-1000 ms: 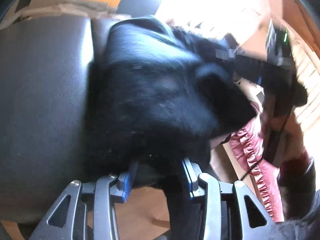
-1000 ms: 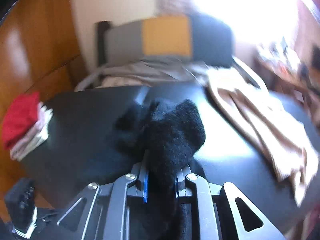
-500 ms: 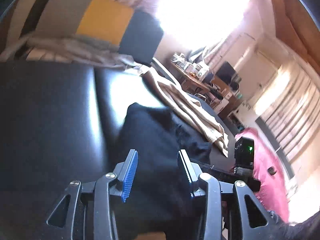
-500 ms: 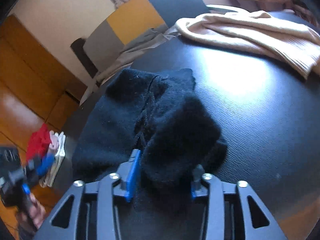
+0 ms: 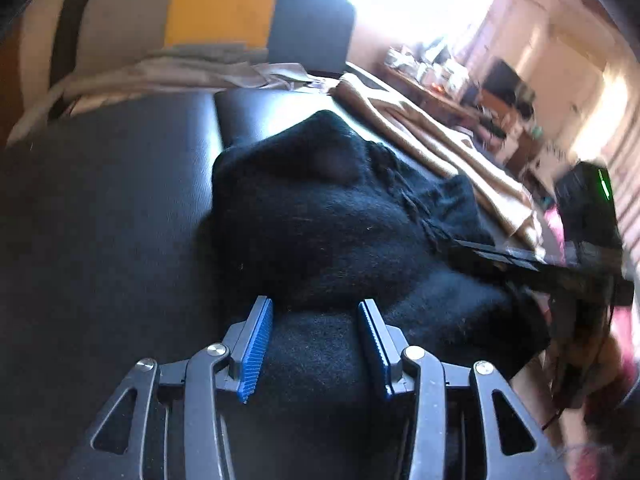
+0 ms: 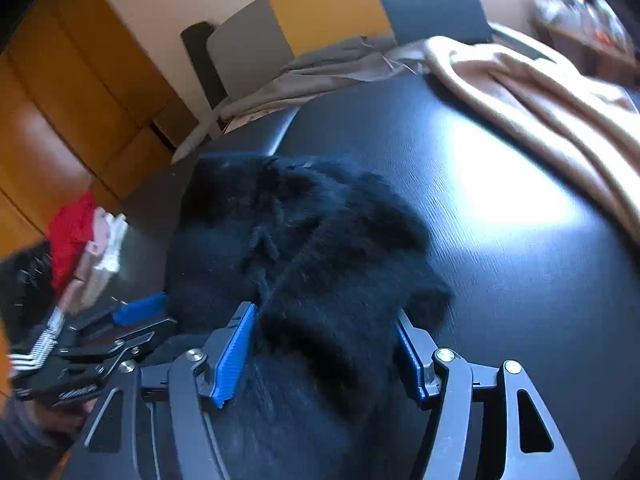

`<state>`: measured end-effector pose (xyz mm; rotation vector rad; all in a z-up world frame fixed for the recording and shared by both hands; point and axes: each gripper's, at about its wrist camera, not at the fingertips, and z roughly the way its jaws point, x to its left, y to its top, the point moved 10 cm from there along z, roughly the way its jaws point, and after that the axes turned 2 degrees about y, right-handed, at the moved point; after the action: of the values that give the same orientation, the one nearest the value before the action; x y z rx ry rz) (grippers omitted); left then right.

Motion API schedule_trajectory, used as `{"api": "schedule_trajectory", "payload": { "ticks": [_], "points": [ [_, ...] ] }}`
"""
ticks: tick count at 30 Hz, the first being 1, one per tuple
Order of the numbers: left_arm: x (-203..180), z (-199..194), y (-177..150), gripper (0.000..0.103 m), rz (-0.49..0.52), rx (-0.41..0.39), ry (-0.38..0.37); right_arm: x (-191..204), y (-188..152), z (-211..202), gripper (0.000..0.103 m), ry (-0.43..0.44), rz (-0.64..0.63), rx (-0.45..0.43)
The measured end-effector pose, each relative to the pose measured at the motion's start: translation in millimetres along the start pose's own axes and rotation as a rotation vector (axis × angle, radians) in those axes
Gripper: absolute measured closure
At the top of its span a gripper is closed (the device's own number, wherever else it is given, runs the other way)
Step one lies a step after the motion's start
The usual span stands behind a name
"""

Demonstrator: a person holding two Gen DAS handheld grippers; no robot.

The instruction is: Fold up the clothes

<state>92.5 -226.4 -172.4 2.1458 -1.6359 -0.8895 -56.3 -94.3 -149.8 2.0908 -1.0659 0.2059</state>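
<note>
The right claw (image 6: 324,354) has just been opening off the black sweater (image 6: 304,248) lying between its jaws, and the left claw (image 5: 316,346) also stands apart, so this fold looks laid down.

A bunched knit garment (image 6: 304,248) lies mid-frame on a table (image 6: 520,280) in the right wrist view, with the right gripper (image 6: 326,350) at its near edge and fabric between the parted jaws. A second garment (image 6: 540,112) sprawls on the table at upper right. A chair (image 6: 320,20) stands behind the table, at top. A stack of folded clothes (image 6: 88,248) sits at left. The left gripper (image 6: 132,320) reaches in from lower left.
</note>
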Motion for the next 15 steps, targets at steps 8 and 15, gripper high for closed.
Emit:
{"api": "schedule_trajectory", "payload": {
  "ticks": [8,15],
  "points": [
    [-29,-5,37,0.058,0.001,-0.035,-0.045,36,-58,-77,0.038,0.076,-0.037,-0.045],
    [-59,17,72,0.058,0.164,-0.085,-0.010,58,-95,-40,0.081,0.022,-0.108,0.158]
  ]
}}
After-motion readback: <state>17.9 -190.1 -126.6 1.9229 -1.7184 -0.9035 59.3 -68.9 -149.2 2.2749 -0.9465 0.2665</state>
